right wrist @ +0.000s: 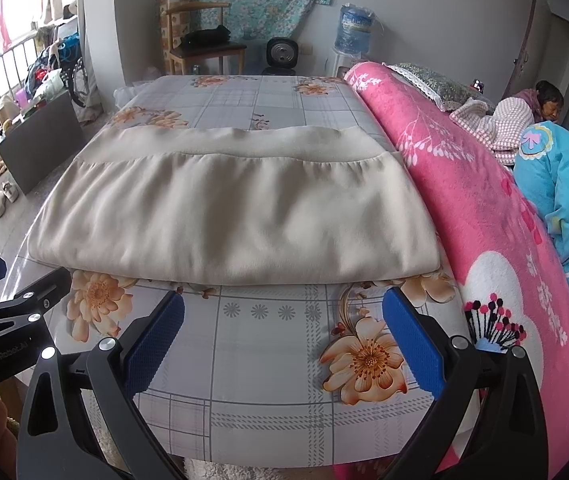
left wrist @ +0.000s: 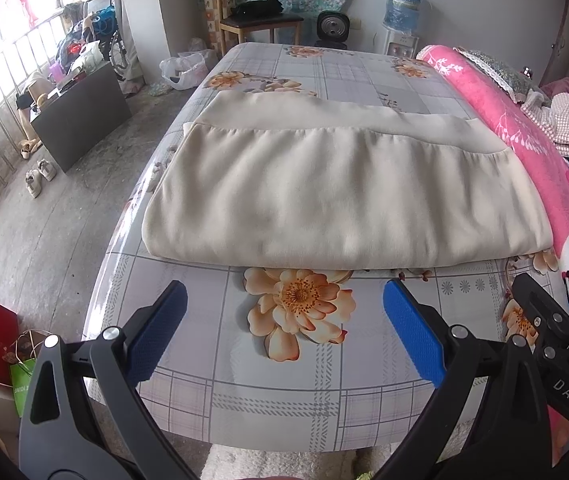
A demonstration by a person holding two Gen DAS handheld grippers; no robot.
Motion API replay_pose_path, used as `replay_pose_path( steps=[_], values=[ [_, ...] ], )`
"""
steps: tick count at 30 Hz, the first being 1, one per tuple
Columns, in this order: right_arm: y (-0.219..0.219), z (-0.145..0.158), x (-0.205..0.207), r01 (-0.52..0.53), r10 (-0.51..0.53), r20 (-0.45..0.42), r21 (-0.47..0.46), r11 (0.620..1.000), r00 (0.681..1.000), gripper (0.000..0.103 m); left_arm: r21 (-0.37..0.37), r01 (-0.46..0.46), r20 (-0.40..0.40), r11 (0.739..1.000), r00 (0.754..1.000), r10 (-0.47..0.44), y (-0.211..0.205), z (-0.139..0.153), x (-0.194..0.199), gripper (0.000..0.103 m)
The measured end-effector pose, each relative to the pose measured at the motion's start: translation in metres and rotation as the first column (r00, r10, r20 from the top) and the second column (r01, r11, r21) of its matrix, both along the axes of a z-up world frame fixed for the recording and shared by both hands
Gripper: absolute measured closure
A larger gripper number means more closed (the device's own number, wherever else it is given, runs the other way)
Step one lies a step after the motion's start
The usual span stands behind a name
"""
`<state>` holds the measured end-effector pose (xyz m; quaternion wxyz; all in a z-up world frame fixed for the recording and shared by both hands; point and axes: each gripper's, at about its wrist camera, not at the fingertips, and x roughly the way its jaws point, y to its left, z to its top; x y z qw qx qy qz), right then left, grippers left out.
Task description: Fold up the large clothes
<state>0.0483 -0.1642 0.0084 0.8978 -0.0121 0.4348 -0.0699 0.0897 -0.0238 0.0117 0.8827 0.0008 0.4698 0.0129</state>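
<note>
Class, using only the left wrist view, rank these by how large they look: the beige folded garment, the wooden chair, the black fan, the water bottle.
1. beige folded garment
2. wooden chair
3. water bottle and black fan: they look alike, so unranked. The garment's nearness exaggerates its size.

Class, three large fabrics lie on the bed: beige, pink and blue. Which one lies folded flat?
The beige cloth, folded flat on the floral sheet. The pink blanket and blue quilt lie bunched alongside.
</note>
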Motion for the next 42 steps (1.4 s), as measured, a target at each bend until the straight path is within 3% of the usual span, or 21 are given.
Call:
replay_pose_path(
  steps=[42],
  values=[
    [-0.0007, -0.0011, -0.0001, 0.013, -0.013, 0.001, 0.013, 1.000, 1.000, 0.006, -0.002, -0.001, -0.007, 1.000, 1.000, 0.001, -0.0031, -0.0013, -0.0017, 0.008]
  ],
)
